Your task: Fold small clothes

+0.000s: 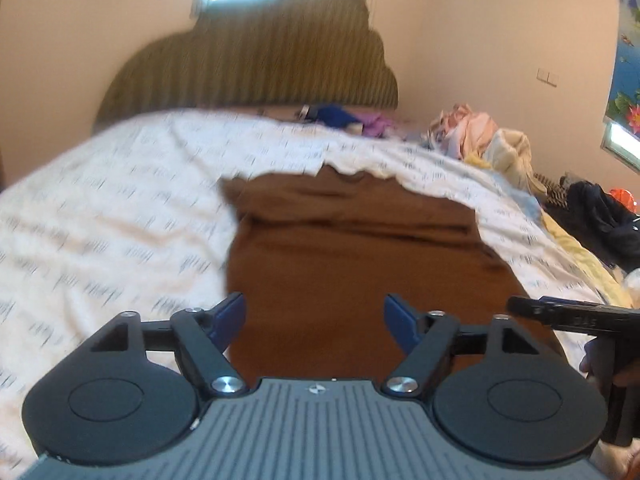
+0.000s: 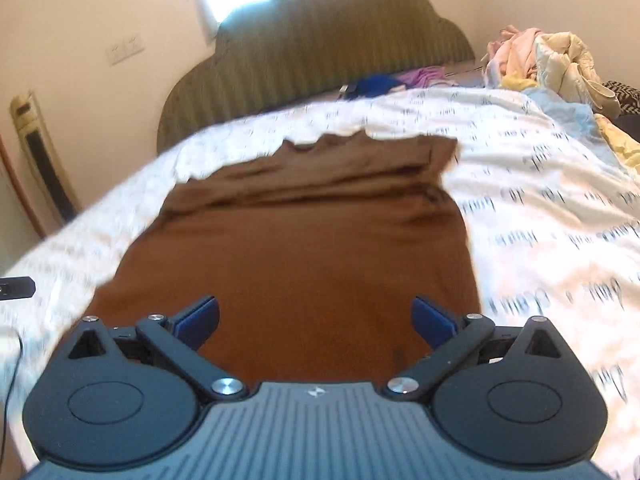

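Observation:
A brown garment (image 1: 352,260) lies flat on the white printed bedsheet (image 1: 100,220), its far end folded over into a band with a wavy edge. My left gripper (image 1: 315,322) hovers open over the garment's near part, blue pads apart, nothing between them. In the right wrist view the same brown garment (image 2: 304,248) fills the middle, and my right gripper (image 2: 316,320) stands open above its near edge, holding nothing. The right gripper's black body (image 1: 568,316) and the hand holding it show at the right edge of the left wrist view.
A striped olive headboard (image 1: 256,68) rises behind the bed. Blue and purple clothes (image 1: 348,118) lie near it. A heap of pale clothes (image 1: 484,136) and dark ones (image 1: 600,216) sits along the bed's right side. A standing air conditioner (image 2: 40,152) is at the left wall.

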`<state>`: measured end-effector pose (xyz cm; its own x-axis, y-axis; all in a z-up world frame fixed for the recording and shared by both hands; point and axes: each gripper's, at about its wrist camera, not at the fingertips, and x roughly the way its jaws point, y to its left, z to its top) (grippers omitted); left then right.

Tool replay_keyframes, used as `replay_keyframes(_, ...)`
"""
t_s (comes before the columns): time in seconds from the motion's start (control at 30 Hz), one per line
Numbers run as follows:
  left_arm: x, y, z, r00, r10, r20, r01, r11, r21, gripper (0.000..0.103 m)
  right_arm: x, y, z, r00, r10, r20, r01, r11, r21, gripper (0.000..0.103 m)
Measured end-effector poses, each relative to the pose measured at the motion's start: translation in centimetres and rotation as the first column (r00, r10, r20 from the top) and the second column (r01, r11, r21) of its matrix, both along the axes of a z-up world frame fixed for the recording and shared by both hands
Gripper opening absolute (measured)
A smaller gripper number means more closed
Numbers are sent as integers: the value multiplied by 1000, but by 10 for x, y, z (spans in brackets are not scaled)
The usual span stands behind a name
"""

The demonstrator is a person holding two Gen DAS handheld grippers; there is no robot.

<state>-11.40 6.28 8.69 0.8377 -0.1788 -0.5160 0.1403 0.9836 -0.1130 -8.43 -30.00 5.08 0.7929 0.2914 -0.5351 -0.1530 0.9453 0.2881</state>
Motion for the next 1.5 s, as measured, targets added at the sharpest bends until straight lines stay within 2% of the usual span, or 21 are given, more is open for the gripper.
replay_keyframes(0.03, 15, -16, -10, 1000, 16, -6, -16, 1000, 17, 76, 14, 5, -2, 1000, -20, -12, 20, 1000, -16, 103)
replay_keyframes(0.1, 46, -41, -36, 996, 35, -82, -31, 999, 45, 71, 48, 15, -11, 997, -36, -73, 32, 998, -54, 103)
replay_keyframes(0.17, 68, -64, -64, 981, 68, -182, -42, 989, 142, 64, 72, 24, -24, 989, -53, -140, 39, 994, -103, 103)
replay_keyframes(0.2, 72, -73, -75, 978, 71, -198, -33, 981, 190, 68, 79, 27, -33, 984, -59, -170, 35, 989, -140, 103)
replay_keyframes(0.23, 69, -77, -82, 983, 73, -167, -34, 973, 229, 71, 79, 30, -39, 986, -60, -154, 30, 982, -188, 103)
replay_keyframes(0.27, 64, -79, -84, 988, 72, -136, -35, 965, 259, 79, 70, 33, -42, 993, -43, -110, 18, 975, -222, 103)
replay_keyframes(0.3, 61, -78, -86, 989, 72, -130, -33, 959, 281, 85, 65, 32, -43, 994, -37, -102, 13, 973, -230, 103)
replay_keyframes(0.4, 54, -62, -86, 986, 67, -152, -26, 965, 259, 97, 41, 25, -39, 994, -44, -105, 18, 972, -236, 103)
replay_keyframes(0.5, 44, -50, -90, 990, 46, -136, -15, 975, 223, 101, 16, 18, -47, 998, -13, -68, -5, 968, -250, 103)
replay_keyframes(0.57, 48, -50, -90, 989, 54, -140, -22, 975, 222, 103, 13, 9, -49, 998, -16, -66, 2, 978, -210, 103)
replay_keyframes(0.73, 50, -55, -91, 989, 62, -135, -30, 973, 230, 103, 15, 16, -47, 998, -18, -68, 1, 971, -239, 103)
replay_keyframes(1.5, 50, -54, -91, 989, 63, -133, -31, 973, 227, 103, 13, 13, -48, 998, -19, -67, 4, 975, -222, 103)
